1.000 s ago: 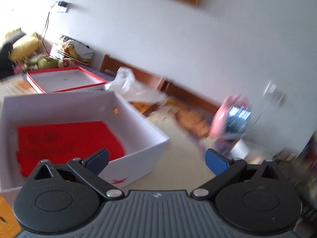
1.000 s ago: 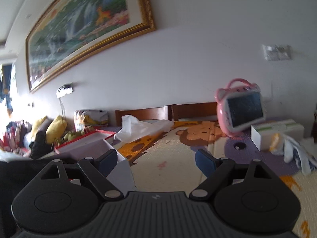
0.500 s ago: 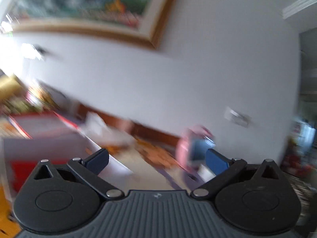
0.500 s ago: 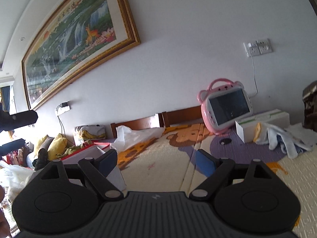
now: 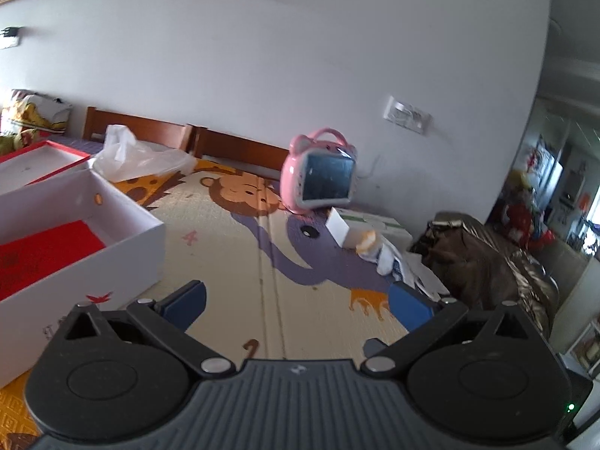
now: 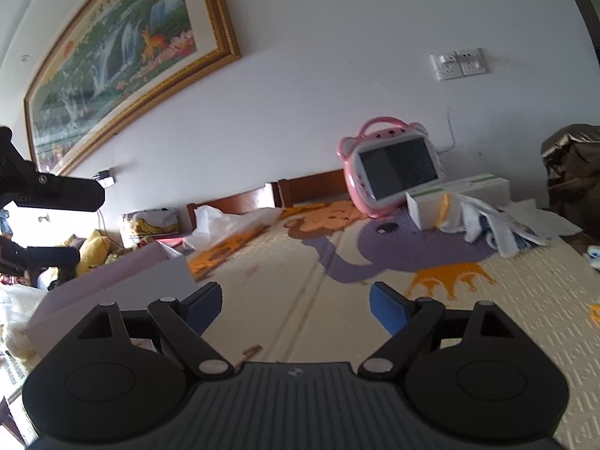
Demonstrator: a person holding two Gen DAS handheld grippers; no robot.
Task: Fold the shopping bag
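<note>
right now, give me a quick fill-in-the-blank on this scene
1. The plastic bag lies on the mat beyond the white ____.
2. The lining inside the box is ____.
3. The toy tablet by the wall is ____.
4. Both the left tool and the right tool are ____, holding nothing.

Missing words: box; red; pink; open
</note>
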